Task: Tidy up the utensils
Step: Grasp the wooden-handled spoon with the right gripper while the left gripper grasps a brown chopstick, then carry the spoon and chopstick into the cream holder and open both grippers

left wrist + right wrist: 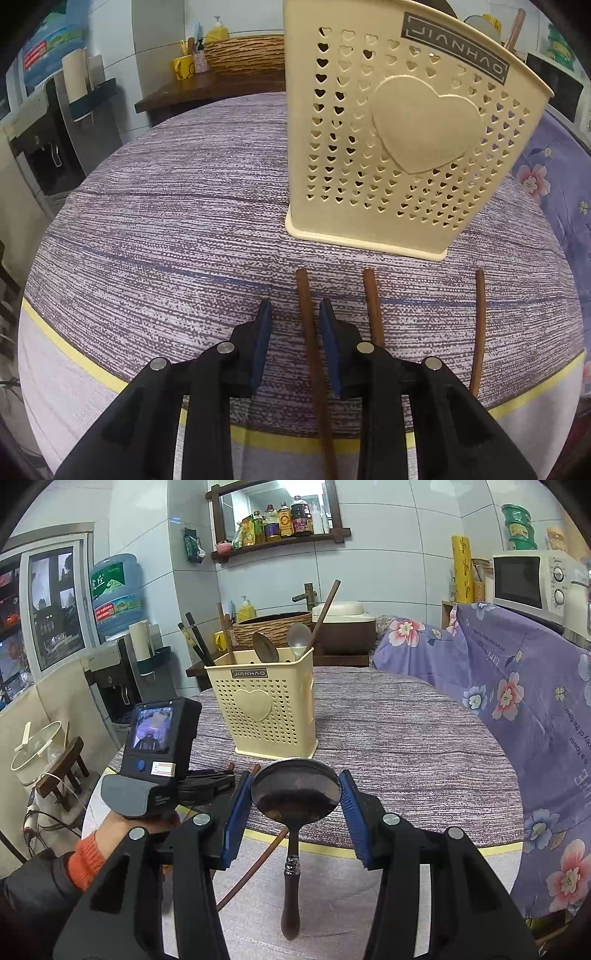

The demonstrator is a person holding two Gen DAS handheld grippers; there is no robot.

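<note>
The left gripper (294, 314) is low over the counter (166, 229), and its jaws are spread apart with nothing squeezed in them. One brown chopstick (314, 354) lies flat between the jaws, close to the right one. Two more chopsticks (373, 306) lie just beside it on the striped cloth. The cream holder (406, 147) with little heart holes stands upright just past their tips. The right gripper (295, 794) has its jaws spread wide too. A big spoon (295, 794) sits between them, its round bowl touching or nearly touching both blue pads (236, 808). I cannot tell if they pinch it. The holder already has spoons and chopsticks standing in it.
</note>
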